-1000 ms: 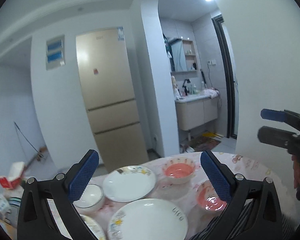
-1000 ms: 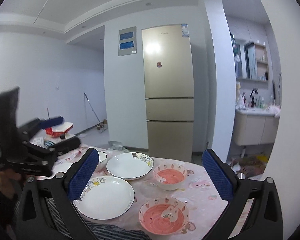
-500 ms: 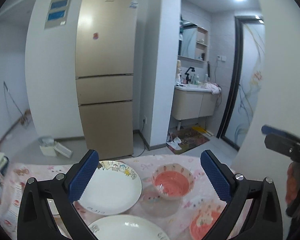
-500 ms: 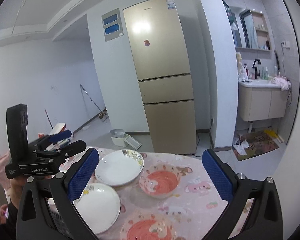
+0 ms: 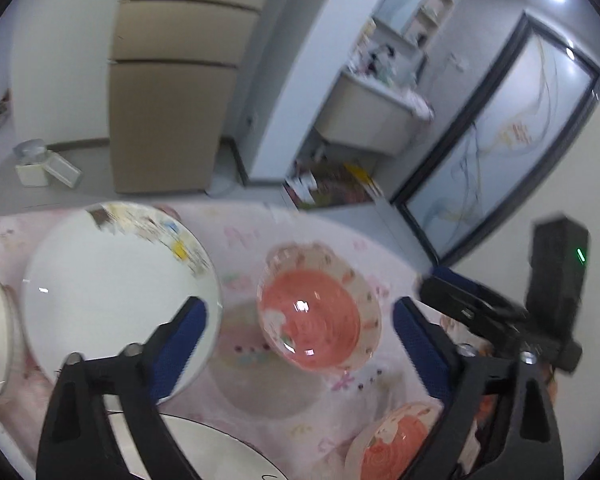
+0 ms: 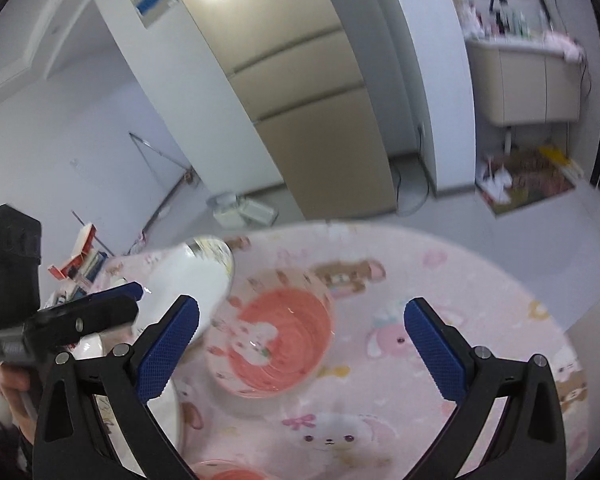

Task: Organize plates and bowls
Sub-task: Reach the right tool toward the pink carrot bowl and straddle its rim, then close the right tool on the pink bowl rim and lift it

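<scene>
On the pink cartoon-print desk [image 6: 440, 280], a pink bowl [image 6: 278, 342] sits between the spread fingers of the right claw [image 6: 302, 346], which grips nothing. The left claw [image 5: 300, 344] is likewise released, hovering over the same bowl [image 5: 318, 314]. A white plate [image 5: 108, 292] lies just left of the bowl, and a second pink bowl [image 5: 396, 440] sits nearer, at the right.
</scene>
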Tool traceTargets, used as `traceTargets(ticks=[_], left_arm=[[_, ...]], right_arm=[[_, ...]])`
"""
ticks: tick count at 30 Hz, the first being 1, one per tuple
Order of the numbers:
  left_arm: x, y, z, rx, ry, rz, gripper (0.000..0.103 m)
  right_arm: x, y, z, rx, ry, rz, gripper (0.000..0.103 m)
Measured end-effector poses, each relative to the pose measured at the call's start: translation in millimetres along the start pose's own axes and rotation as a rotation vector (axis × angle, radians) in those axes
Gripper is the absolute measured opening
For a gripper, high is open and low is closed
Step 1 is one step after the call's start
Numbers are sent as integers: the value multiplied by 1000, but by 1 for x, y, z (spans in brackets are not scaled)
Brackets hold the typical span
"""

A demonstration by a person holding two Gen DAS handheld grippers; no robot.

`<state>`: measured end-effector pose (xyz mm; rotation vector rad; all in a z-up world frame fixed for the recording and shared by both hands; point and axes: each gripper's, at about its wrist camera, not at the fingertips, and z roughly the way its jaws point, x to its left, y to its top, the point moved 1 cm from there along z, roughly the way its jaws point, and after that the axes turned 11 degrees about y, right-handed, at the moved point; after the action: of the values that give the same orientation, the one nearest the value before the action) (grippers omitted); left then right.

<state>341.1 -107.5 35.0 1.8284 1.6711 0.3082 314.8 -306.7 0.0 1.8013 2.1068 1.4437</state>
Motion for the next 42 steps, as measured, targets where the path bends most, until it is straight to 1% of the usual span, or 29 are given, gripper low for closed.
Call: traceTargets(ticks=[1,3,4,5,6,7,8,9,10,11,13,15,17,19,21,23,24,26,29,32,35,38,41,42], left_arm=[[0,-3,9,20,7,3,80],[2,-8,20,51,12,-34,72],[6,-9,26,65,-2,-61,67],[8,-10,29,77,-22,-83,64],[12,-12,31,83,-43,-98,53],[14,-14,35,92,-58,-108,45],[16,-15,38,105,-64,-114,45],[15,-16,40,112,-67,-118,45],[15,-17,45,122,-68,-121,45],[16,-18,48,130,-64,-126,44],[18,-19,55,140,-48,-136,44],[19,-20,63,152,-30,-139,44],[15,-22,71,171,-30,-137,44],[11,-26,78,195,-42,-143,40],[4,-25,81,180,15,-109,40],[1,-22,86,171,53,-79,36],[-1,-22,89,175,61,-80,34],[1,-22,97,210,55,-101,33],[4,-24,106,247,43,-125,31],[6,-25,114,264,32,-137,30],[5,-26,114,238,46,-135,28],[-2,-27,111,206,68,-99,27],[-10,-25,109,166,96,-50,23],[-11,-24,110,158,104,-37,21]], right_arm=[[-6,-1,5,15,3,7,97],[-21,-4,13,20,-1,47,94],[-27,-5,17,30,2,63,86],[-33,-7,22,39,15,81,80],[-40,-9,28,58,32,106,71],[-45,-10,34,77,43,124,63],[-48,-13,39,93,50,131,57],[-50,-16,44,107,50,134,46],[-54,-18,46,112,47,141,44],[-56,-19,47,99,69,151,42],[-59,-20,47,94,115,171,35],[-61,-20,47,89,144,181,34],[-61,-21,48,86,167,185,32],[-61,-21,51,85,181,185,31],[-59,-22,53,81,179,177,31],[-57,-23,57,91,190,174,31],[-56,-23,58,96,189,166,31],[-55,-23,57,95,182,158,31],[-54,-22,55,69,149,149,31],[-53,-22,56,76,145,131,31],[-52,-21,56,91,146,117,31],[-52,-22,57,121,138,101,31],[-48,-27,66,166,101,60,27],[-46,-29,70,178,89,44,22]])
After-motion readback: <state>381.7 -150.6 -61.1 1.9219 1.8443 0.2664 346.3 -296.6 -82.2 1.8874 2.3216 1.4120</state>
